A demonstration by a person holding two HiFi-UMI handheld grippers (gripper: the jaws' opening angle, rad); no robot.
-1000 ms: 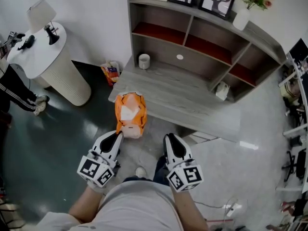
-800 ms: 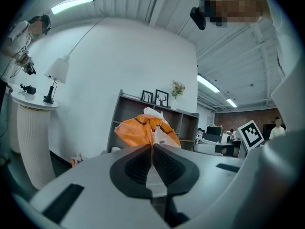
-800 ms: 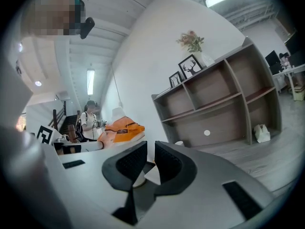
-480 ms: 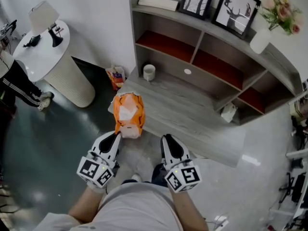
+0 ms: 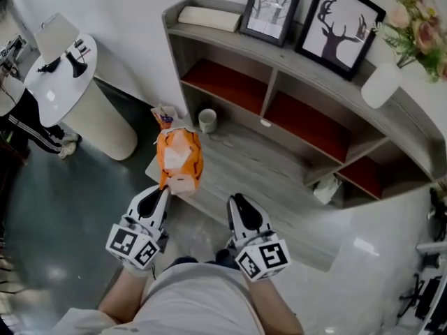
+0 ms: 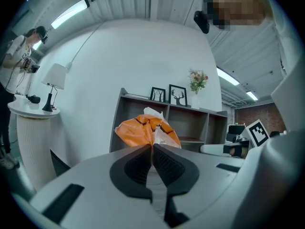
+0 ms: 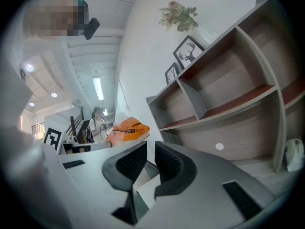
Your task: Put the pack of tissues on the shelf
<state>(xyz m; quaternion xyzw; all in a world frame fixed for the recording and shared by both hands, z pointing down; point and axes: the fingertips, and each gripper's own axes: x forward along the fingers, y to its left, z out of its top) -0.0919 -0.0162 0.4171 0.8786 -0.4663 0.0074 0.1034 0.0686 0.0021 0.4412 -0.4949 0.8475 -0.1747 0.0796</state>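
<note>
The tissue pack (image 5: 179, 160) is orange with a white patch. It hangs in the air over the front left corner of the grey desk top (image 5: 258, 169). My left gripper (image 5: 162, 191) is shut on the pack's near wrapper edge. In the left gripper view the pads pinch the plastic, and the pack (image 6: 147, 130) bulges just beyond them. The grey shelf (image 5: 293, 61) with red compartment floors stands behind the desk top. My right gripper (image 5: 237, 204) hovers beside the left one, its jaws a narrow gap apart with nothing between them. From there the pack (image 7: 126, 128) shows at the left.
A white cup (image 5: 207, 120) stands on the desk top near the pack and a crumpled white bag (image 5: 325, 189) lies at its right. Two framed pictures (image 5: 271, 11) and a vase (image 5: 380, 84) top the shelf. A round white table (image 5: 56, 75) and a person (image 5: 28, 128) are at the left.
The left gripper has lifted the pack and carried it forward toward the shelf. The right gripper moved forward alongside. The shelf now looks closer and larger.
</note>
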